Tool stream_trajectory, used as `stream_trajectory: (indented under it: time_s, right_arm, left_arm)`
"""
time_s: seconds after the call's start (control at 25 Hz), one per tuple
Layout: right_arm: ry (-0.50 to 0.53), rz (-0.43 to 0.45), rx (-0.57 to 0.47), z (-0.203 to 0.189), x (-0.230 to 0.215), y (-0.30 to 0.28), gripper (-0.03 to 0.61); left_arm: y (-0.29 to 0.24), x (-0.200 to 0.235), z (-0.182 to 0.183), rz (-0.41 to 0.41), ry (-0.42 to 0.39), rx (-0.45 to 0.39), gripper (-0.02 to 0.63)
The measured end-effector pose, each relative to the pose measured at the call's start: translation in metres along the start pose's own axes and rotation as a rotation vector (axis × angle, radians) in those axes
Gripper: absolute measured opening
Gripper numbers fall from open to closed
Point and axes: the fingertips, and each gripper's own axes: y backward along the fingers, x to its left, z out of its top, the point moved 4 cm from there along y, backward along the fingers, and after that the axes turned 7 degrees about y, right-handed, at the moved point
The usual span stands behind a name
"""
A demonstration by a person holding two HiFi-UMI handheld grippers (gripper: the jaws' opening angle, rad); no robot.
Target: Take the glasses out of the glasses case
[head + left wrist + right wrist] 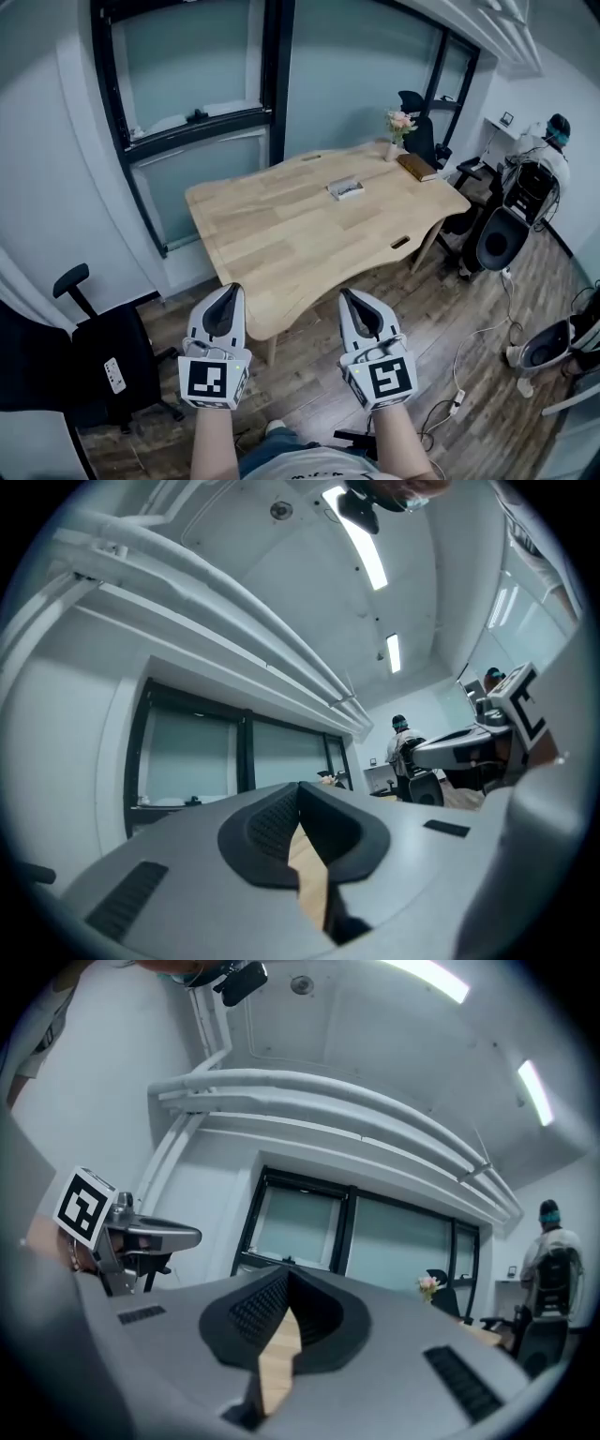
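Observation:
A small grey glasses case [345, 187] lies shut on the far half of the light wooden table [281, 244]. No glasses are in sight. Both grippers hang side by side in front of the table's near edge, well short of the case. My left gripper [228, 292] [298, 789] has its jaws together at the tips with nothing between them. My right gripper [354, 298] [288, 1274] is likewise shut and holds nothing. Each gripper view looks level across the tabletop and catches the other gripper at its edge.
A vase of flowers [400, 127] and a brown book [417, 167] stand at the table's far right corner. A black office chair [103, 347] is at the near left. A person [553, 141] sits at a desk at the back right. Cables [469, 366] trail over the wooden floor.

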Motion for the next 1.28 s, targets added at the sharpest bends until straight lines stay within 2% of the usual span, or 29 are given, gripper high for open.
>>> stream_trajectory:
  time_s: [0.36,0.52,0.72,0.92,1.16,1.28]
  right_arm:
    - [0.022,-0.078,0.067,-0.028,-0.041,-0.025,0.011]
    - [0.02,-0.094,0.058,-0.048,-0.079,-0.034,0.011]
    - [0.021,-0.07,0.037,-0.084,-0.149,-0.048,0.011]
    - [-0.04,-0.055,0.028,-0.127,-0.249,-0.06,0.011]
    - [-0.057,0.019,0.022,-0.163,-0.356,-0.074,0.011]
    - [-0.071,0.031,0.019,-0.181,-0.394,-0.081,0.011]
  left_arm:
    - [-0.076,-0.02,-0.025,-0.137,0.036,0.027,0.015]
    - [-0.114,-0.041,-0.036,-0.152,0.039,0.034,0.015]
    - [-0.174,-0.076,-0.053,-0.101,0.042,0.035,0.015]
    - [-0.245,-0.133,-0.065,-0.051,0.014,0.04,0.015]
    - [-0.318,-0.191,-0.073,0.066,-0.003,0.045,0.015]
    - [-0.339,-0.207,-0.078,0.112,-0.013,0.048,0.015]
